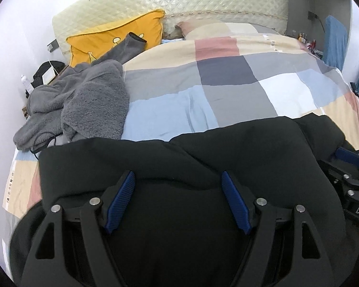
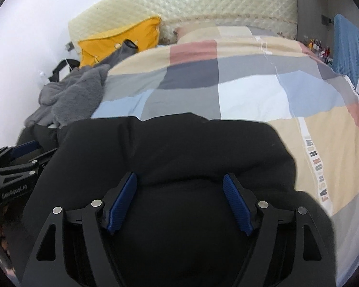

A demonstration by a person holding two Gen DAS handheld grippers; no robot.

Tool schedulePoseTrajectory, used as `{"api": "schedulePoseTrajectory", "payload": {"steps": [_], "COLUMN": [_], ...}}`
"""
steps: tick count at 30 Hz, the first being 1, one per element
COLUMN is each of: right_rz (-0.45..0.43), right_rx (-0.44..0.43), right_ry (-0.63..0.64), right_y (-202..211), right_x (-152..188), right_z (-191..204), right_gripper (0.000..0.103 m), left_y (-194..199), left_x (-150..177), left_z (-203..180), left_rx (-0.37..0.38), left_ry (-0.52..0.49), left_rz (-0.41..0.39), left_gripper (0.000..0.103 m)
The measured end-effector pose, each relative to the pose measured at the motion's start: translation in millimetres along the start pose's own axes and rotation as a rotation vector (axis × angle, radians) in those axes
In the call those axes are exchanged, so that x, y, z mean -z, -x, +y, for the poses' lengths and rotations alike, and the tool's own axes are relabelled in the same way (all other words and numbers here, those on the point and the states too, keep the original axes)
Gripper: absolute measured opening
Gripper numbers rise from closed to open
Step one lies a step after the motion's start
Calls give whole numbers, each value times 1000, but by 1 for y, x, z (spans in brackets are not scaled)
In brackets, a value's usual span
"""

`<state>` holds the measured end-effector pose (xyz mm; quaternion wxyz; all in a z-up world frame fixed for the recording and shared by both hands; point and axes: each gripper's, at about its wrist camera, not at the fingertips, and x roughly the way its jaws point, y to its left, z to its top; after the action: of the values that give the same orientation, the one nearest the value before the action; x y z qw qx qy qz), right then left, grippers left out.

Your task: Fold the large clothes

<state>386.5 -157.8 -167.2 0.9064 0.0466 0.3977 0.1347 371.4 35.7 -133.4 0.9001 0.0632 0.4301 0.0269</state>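
With both hand-held grippers, left (image 1: 177, 201) & right (image 2: 179, 203), spread wide over the black garment (image 1: 179, 157) on the bed (image 1: 227, 100), I'm btwn folds; nxt needs an edge pinched.

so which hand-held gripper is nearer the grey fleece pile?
Left. The left hand-held gripper sits over the black garment on the side where the grey fleece pile lies; the right hand-held gripper is farther along, beyond the left one.
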Motion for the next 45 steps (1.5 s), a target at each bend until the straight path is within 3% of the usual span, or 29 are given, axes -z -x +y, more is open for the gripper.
{"api": "schedulePoseTrajectory", "payload": {"steps": [5, 8, 11, 17, 32, 39, 45], "right_rz": [-70, -97, -73, -77, -99, -179, -287], "right_rx": [46, 100, 133, 108, 114, 79, 60], "right_ry": [70, 78, 52, 15, 3, -18, 12], "right_y": [39, 50, 41, 25, 23, 87, 164], "right_x": [13, 23, 33, 48, 52, 32, 12], "right_z": [-16, -35, -53, -63, -59, -48, -18], "right_gripper": [74, 77, 79, 91, 94, 96, 102], "left_y": [29, 38, 26, 13, 2, 35, 106], "left_x": [11, 17, 25, 38, 51, 39, 22], "left_z": [29, 53, 57, 44, 51, 67, 66], "left_rx": [0, -54, -66, -106, -70, -47, 3], "left_ry": [36, 68, 50, 18, 69, 148, 163], "left_rz": [-51, -78, -35, -58, -66, -67, -147], "left_gripper": [75, 75, 75, 76, 79, 84, 87]}}
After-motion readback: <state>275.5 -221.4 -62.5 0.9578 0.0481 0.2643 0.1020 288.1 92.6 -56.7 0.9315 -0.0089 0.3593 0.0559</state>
